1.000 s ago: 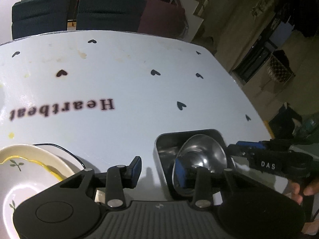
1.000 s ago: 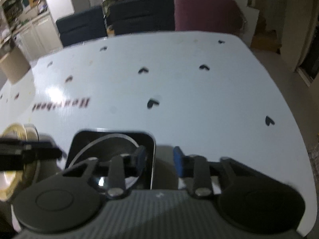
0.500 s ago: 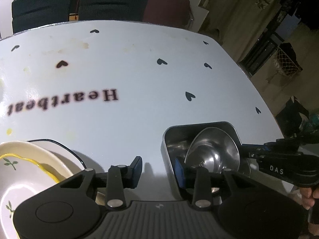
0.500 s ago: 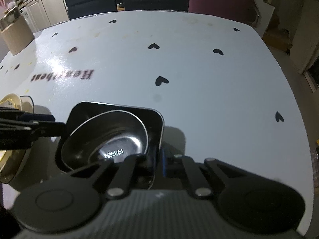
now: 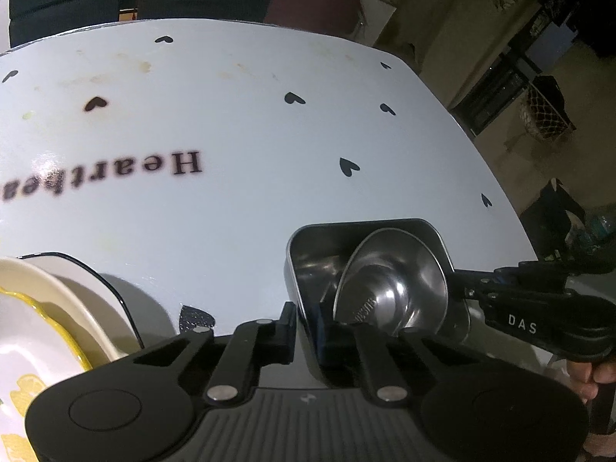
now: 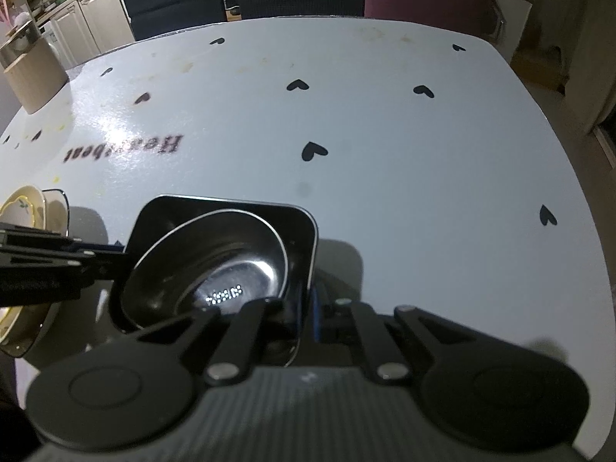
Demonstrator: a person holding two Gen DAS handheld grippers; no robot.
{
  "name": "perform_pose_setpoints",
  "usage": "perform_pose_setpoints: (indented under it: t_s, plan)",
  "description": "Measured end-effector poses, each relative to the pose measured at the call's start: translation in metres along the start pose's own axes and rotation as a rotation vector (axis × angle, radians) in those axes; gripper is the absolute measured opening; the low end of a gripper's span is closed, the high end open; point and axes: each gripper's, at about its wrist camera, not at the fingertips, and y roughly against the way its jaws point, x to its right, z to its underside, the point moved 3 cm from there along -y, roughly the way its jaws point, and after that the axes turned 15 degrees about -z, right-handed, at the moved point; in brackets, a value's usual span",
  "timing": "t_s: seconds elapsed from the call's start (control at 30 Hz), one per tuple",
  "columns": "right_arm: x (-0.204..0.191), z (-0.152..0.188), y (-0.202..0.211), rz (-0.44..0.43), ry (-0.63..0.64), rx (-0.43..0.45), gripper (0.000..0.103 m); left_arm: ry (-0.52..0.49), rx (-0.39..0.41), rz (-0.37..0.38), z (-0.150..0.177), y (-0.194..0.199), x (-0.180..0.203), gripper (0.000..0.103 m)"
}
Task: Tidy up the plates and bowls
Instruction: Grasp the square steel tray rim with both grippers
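Both grippers clamp opposite walls of one steel tin.

Left wrist view: the left gripper [image 5: 306,329] has just closed its jaws onto the near left wall of the square stainless steel tin [image 5: 304,269] on the white heart-printed counter [image 5: 238,208]; a round steel bowl [image 5: 392,288] leans tilted inside. Cream plates [image 5: 46,308] sit left.
Right wrist view: the right gripper [image 6: 306,313] pinches the tin's near right wall, jaws narrow.

Left claw [image 5: 304,331] on tray wall [image 5: 296,269]
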Motion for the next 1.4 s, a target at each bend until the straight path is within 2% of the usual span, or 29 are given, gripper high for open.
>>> perform_pose_setpoints:
  t_s: [0.23, 0.43, 0.83, 1.4]
  plan:
    - [-0.001, 0.001, 0.0, 0.0, -0.002, 0.006, 0.006, 0.034, -0.014, 0.013, -0.001, -0.002, -0.004, 0.01]
    - [0.001, 0.002, 0.004, -0.013, -0.031, 0.02, 0.006, 0.065, 0.005, 0.028, -0.004, -0.001, -0.008, 0.01]
    - [-0.003, -0.001, 0.051, -0.101, -0.097, 0.22, 0.005, 0.174, 0.082, 0.117, -0.015, 0.035, -0.023, 0.009]
    - [-0.032, -0.006, 0.079, -0.257, -0.185, 0.351, 0.005, 0.322, 0.22, 0.239, -0.014, 0.11, -0.079, 0.009]
